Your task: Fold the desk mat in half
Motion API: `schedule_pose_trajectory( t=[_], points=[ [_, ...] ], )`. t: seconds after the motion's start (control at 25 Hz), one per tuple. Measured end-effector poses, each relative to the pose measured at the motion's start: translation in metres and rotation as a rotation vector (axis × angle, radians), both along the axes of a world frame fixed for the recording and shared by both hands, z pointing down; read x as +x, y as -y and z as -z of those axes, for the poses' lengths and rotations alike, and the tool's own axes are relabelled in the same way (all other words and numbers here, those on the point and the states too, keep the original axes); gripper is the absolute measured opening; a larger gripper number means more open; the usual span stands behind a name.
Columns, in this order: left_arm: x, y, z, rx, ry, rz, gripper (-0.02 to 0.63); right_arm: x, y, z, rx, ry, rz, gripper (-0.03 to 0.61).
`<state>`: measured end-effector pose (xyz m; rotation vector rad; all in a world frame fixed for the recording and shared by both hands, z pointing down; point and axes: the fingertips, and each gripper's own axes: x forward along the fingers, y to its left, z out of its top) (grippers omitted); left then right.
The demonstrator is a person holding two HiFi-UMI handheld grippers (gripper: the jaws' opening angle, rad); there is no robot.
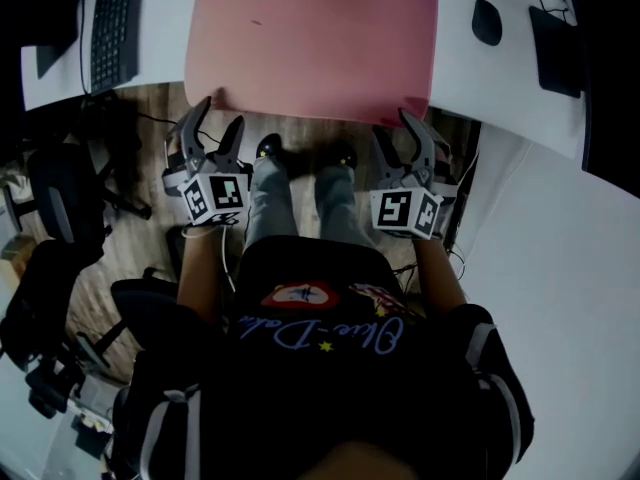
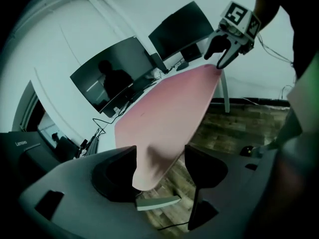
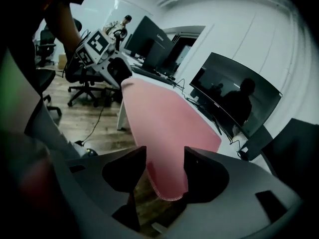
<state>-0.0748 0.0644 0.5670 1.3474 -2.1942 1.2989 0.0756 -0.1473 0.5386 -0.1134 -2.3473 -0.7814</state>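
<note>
Left gripper (image 1: pixel 221 116) and right gripper (image 1: pixel 395 125) down-tilted

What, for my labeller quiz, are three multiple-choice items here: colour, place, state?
1. The flat rectangular desk mat is: A blue; B pink; C green.
2. The black keyboard lies: A left of the mat; B on it; C right of it.
3. The left gripper's jaws are: A shut, empty; B clamped on a cable; C apart around the mat's corner.
B, pink in every view; A, head view shows it on the white desk past the mat's left edge; C, a gap shows beside the corner.
</note>
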Motion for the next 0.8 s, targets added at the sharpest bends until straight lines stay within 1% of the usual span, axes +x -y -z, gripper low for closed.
schedule_pose_trajectory(
  t=[0.12, 0.28, 0.48, 0.6, 0.76, 0.8],
  points=[
    [0.001, -0.002, -0.011, -0.066, 0.067, -0.032, 0.281, 0.004, 0.000, -0.012, 0.073, -0.013, -0.008, 0.222],
    [0.000, -0.004, -0.020, -0.071, 0.112, -0.007, 0.281, 0.009, 0.000, -0.025, 0.120, -0.020, -0.030, 0.239],
    [-0.005, -0.005, -0.030, -0.097, 0.189, 0.010, 0.281, 0.007, 0.000, -0.037, 0.227, -0.026, -0.028, 0.245],
    [-0.006, -0.005, -0.033, -0.118, 0.232, 0.014, 0.281, 0.002, -0.001, -0.041, 0.249, -0.015, -0.044, 0.245],
    [-0.010, -0.003, -0.026, -0.102, 0.265, 0.032, 0.277, -0.007, -0.001, -0.039, 0.263, 0.019, -0.053, 0.245],
    [-0.010, -0.003, -0.024, -0.105, 0.270, 0.025, 0.250, -0.007, -0.001, -0.038, 0.267, 0.022, -0.051, 0.245]
  ],
)
